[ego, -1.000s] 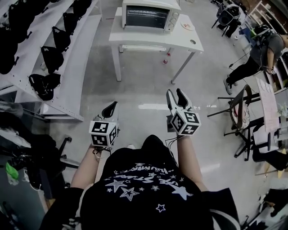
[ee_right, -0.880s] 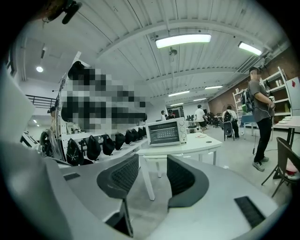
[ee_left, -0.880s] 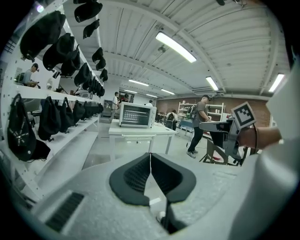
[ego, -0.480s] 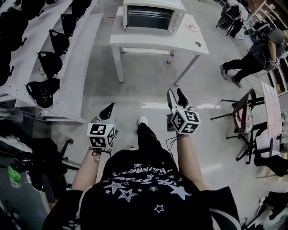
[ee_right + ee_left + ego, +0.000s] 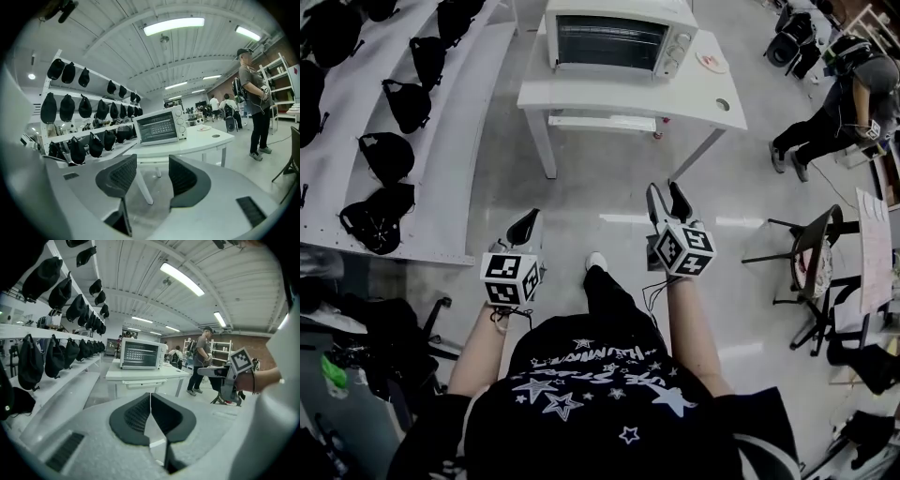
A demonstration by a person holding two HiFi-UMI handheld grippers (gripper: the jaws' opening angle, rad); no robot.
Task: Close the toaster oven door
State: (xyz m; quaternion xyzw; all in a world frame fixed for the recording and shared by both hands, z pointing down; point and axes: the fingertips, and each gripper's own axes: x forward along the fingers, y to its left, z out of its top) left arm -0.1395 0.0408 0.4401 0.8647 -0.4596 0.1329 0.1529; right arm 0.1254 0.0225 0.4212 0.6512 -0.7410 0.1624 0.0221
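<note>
A white toaster oven [image 5: 617,37] stands on a white table [image 5: 675,94] well ahead of me, its glass door upright against the front. The oven [image 5: 139,354] appears far off in the left gripper view, and the oven [image 5: 161,125] also shows in the right gripper view. My left gripper [image 5: 526,226] is held low over the floor, its pads together with nothing between them. My right gripper [image 5: 668,200] is a little further forward, jaws opening and empty. Both are far from the oven.
A long white shelf unit [image 5: 441,141] with black caps [image 5: 384,150] runs along the left. A person [image 5: 834,103] stands at the right near chairs [image 5: 811,253]. A small plate [image 5: 710,63] lies on the table beside the oven. Bare floor lies between me and the table.
The table and oven have come closer and lower in the head view as I walk forward. Both grippers keep their places in front of me.
</note>
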